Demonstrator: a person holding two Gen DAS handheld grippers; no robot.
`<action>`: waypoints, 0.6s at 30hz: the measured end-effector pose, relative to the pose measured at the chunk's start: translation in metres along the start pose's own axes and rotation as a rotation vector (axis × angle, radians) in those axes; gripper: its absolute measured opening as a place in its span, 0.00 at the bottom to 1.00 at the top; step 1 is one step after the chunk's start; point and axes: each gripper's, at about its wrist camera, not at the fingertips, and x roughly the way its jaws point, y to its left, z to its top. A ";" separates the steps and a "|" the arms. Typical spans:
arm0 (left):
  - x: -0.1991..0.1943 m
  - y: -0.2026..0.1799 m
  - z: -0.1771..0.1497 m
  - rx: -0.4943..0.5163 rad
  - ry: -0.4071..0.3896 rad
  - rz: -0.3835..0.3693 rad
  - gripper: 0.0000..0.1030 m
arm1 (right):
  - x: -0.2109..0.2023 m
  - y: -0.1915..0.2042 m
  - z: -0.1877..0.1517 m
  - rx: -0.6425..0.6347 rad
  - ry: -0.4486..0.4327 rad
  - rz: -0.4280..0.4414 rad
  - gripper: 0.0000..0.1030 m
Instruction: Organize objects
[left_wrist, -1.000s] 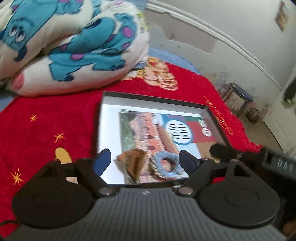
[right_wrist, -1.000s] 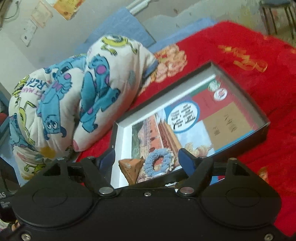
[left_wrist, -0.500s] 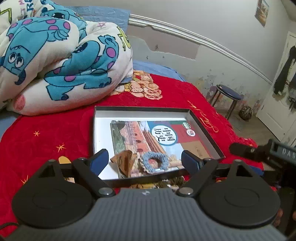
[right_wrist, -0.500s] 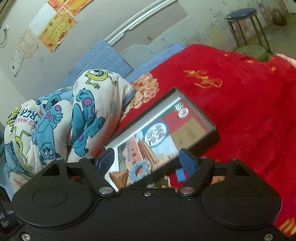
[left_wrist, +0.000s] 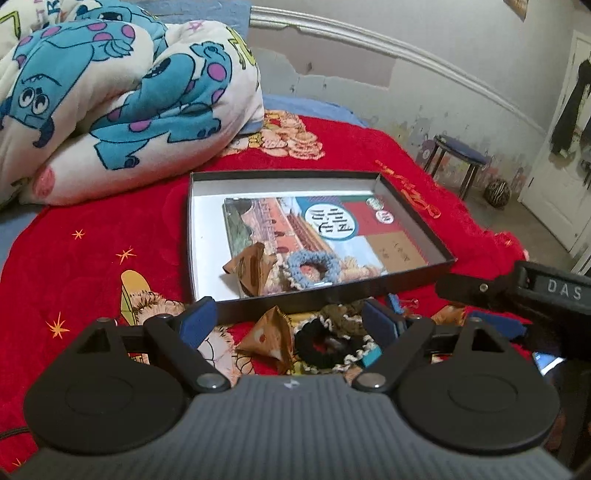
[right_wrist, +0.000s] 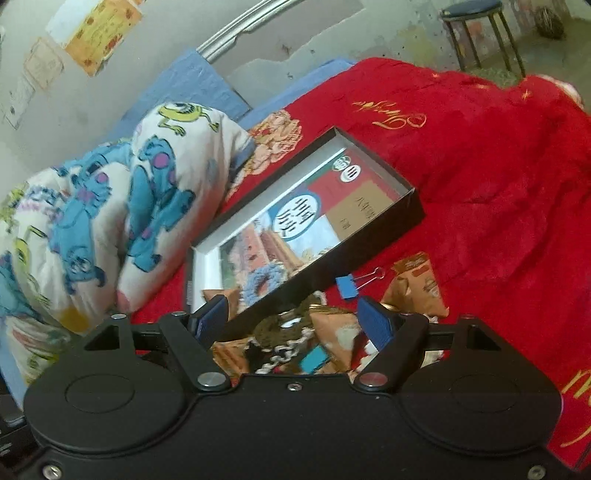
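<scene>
A shallow black box (left_wrist: 332, 295) (right_wrist: 415, 212) lies on the red blanket. It holds a book (left_wrist: 332, 229) (right_wrist: 295, 218), a brown triangular packet (left_wrist: 251, 269) and a blue scrunchie (left_wrist: 314, 267) (right_wrist: 264, 278). In front of the box lies a loose pile: another brown packet (left_wrist: 271, 338) (right_wrist: 332, 328), a black scrunchie (left_wrist: 325, 345), an olive scrunchie (left_wrist: 345, 317) (right_wrist: 273, 325) and a blue binder clip (right_wrist: 347, 286). My left gripper (left_wrist: 290, 321) hangs open over the pile, holding nothing. My right gripper (right_wrist: 291, 319) is open too, above the same pile, and it shows at the right of the left wrist view (left_wrist: 517, 291).
A folded cartoon-print quilt (left_wrist: 110, 99) (right_wrist: 110, 206) rises left of the box. More brown snack packets (right_wrist: 417, 284) lie right of the pile. The red blanket (right_wrist: 498, 184) stretches to the bed's right edge, with a stool (left_wrist: 458, 155) and bare floor beyond.
Both grippers have drawn back from the box, staying open. The pile of packets, scrunchies and the clip in front of the box has come into view between their fingers.
</scene>
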 end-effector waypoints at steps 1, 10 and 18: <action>0.004 0.000 -0.002 -0.001 0.005 0.005 0.89 | 0.003 0.001 -0.001 -0.005 0.005 -0.013 0.74; 0.035 0.005 -0.015 -0.068 0.081 0.076 0.83 | 0.042 -0.010 -0.011 0.037 0.120 -0.069 0.56; 0.052 0.006 -0.019 -0.086 0.103 0.112 0.72 | 0.058 -0.011 -0.014 0.016 0.151 -0.101 0.56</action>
